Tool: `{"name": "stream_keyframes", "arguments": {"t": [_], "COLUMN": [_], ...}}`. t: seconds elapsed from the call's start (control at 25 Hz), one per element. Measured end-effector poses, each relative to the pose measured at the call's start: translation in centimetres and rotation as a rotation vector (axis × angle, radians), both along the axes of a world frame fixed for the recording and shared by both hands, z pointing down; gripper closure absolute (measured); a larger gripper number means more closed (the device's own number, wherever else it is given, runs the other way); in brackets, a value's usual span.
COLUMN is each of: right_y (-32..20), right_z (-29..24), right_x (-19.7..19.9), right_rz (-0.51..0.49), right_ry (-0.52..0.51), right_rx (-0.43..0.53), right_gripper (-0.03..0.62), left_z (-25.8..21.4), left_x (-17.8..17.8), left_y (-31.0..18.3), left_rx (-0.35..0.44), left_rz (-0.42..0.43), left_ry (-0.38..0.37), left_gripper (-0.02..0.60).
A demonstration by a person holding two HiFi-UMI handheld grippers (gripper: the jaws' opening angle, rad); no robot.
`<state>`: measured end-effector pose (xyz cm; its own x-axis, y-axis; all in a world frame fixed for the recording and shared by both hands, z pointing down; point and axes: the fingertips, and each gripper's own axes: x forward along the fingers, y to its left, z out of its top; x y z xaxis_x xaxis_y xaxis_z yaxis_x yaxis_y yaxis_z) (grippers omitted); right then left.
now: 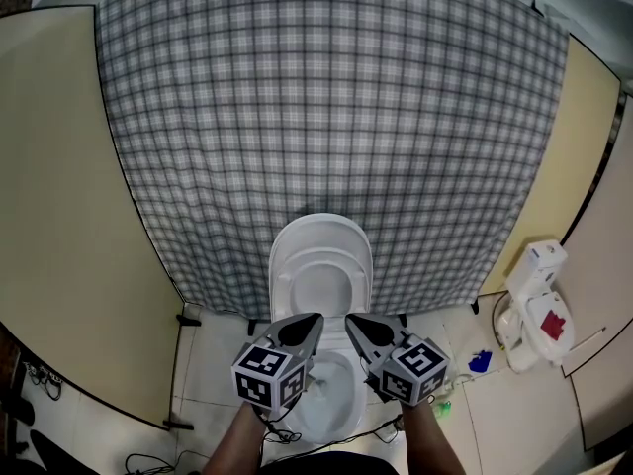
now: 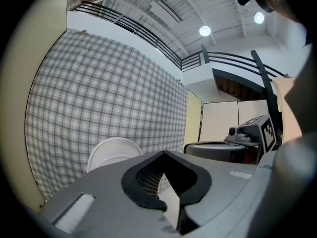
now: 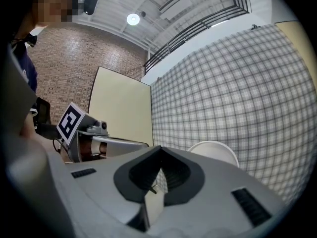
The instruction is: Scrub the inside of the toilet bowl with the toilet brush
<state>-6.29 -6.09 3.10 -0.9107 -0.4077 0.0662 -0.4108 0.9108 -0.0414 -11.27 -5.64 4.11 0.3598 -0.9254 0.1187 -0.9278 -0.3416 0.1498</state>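
Observation:
A white toilet stands against the checked curtain, its lid (image 1: 321, 255) raised and its bowl (image 1: 341, 389) open below me. Both grippers hover side by side over the bowl's rear rim. My left gripper (image 1: 316, 318) is shut with nothing in it, and so is my right gripper (image 1: 349, 319). In the left gripper view the jaw tips (image 2: 163, 152) meet in front of the lid (image 2: 111, 152); the right gripper (image 2: 242, 138) shows beside them. The right gripper view shows closed tips (image 3: 159, 148) and the lid (image 3: 213, 150). I see no toilet brush that I can make out.
A grey checked curtain (image 1: 326, 117) hangs behind the toilet between cream partition panels (image 1: 59, 226). On the tiled floor to the right stand a white plastic unit with a red patch (image 1: 539, 310), a small blue object (image 1: 480, 361) and a green one (image 1: 442, 405). Cables lie at the lower left (image 1: 138, 458).

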Motion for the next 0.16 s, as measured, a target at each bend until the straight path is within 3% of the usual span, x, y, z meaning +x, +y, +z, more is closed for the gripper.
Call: {"name": "stream_keyframes", "arguments": {"t": [0.16], "right_y": [-0.5], "right_z": [-0.56], "right_x": [-0.19], "right_rz": [-0.003], "right_ry": [0.005], "right_rx": [-0.003], "right_gripper": [0.594], "left_z": [-0.78], "left_x": [-0.12], "left_y": [-0.51], "left_rx": [0.003], "left_rz": [0.004], "left_ry": [0.003], "left_gripper": [0.572]}}
